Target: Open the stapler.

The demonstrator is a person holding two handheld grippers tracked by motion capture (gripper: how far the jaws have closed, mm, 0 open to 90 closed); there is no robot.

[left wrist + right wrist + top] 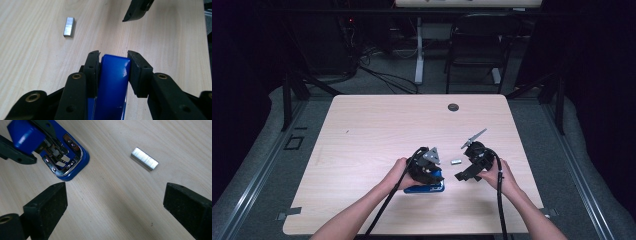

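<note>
Blue stapler (426,186) lies on the worktop (377,130) near the person's edge, left of centre; its top arm is lifted, showing the metal magazine channel (65,162). Likely rigid plastic over steel, moderately heavy, glossy and so a bit slippery; best taken across the flat sides of the upper arm. Strip of staples (455,161) lies loose just beside it, between the two grippers. Judged light, small, brittle: glued staples could snap or skid under a hard pinch; take it across the long sides, gently.

Left gripper (113,56): narrowed, pads against both sides of the stapler's blue top.

Right gripper (115,202): spread wide, empty, poised above the worktop short of the staple strip.
</note>
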